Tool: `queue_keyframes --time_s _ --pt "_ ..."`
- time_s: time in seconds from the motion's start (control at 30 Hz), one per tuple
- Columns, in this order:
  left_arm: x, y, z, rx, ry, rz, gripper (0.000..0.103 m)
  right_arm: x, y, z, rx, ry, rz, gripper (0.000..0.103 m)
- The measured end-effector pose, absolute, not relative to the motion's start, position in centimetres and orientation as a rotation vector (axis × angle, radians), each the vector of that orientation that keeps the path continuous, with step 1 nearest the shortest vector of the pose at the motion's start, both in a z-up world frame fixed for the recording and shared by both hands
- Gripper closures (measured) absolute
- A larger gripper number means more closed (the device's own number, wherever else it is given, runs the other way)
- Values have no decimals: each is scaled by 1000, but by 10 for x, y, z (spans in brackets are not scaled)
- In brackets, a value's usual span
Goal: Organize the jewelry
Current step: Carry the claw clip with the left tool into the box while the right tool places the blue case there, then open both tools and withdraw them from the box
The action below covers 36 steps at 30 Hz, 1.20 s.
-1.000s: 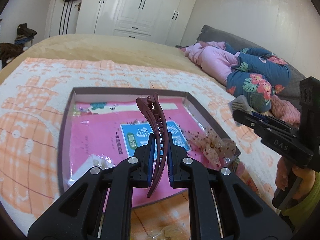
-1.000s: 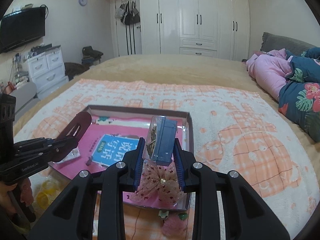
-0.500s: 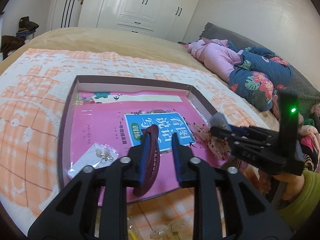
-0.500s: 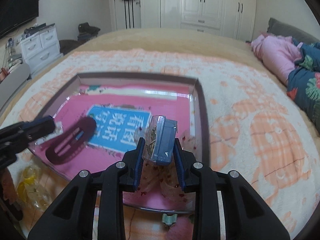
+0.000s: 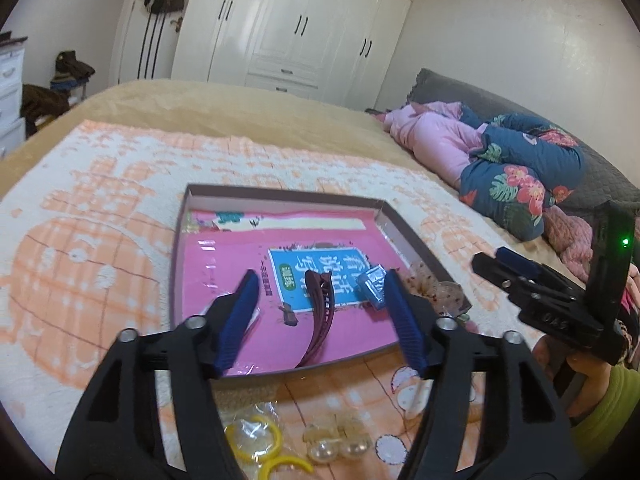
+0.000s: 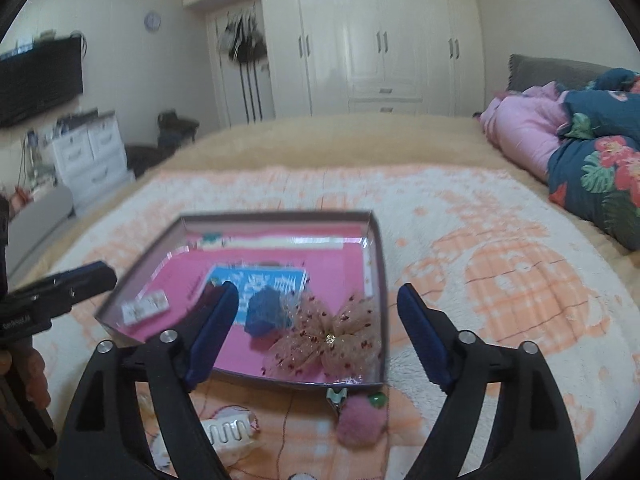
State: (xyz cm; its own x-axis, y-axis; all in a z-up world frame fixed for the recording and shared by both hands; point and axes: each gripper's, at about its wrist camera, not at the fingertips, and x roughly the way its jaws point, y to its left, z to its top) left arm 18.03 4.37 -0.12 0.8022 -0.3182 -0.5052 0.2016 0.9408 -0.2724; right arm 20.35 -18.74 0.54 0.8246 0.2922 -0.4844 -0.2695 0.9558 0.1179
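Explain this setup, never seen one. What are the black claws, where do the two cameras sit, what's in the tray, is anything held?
No robot: a person holds a two-finger gripper in each hand, with a fisheye camera on each looking forward along its fingers. One picture is from the left gripper, the other from the right gripper; each also shows its partner at the edge.

On the bed's blanket lies a shallow tray lined with a pink sheet. In it: a dark red hair clip, a blue wrapped packet, a sheer bow and a small white card. More trinkets lie outside, such as yellow rings and a pink pompom.

Nothing is held: both grippers' jaws are opening, with the clip and packet lying in the tray.
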Motion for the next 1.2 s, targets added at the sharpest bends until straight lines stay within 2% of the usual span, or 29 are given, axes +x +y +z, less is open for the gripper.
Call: queue_keyframes --time_s 0.1,0.17,0.27,1.2 --pt "169 45 10 -216 541 -275 32 192 -197 17 79 485 300 16" --pt "162 44 18 -215 518 -275 20 187 -202 23 88 470 298 15" --pt "152 42 27 -211 487 -268 11 177 -208 32 90 447 297 13" --pt "87 49 62 -213 383 -231 11 104 -233 68 25 323 309 10"
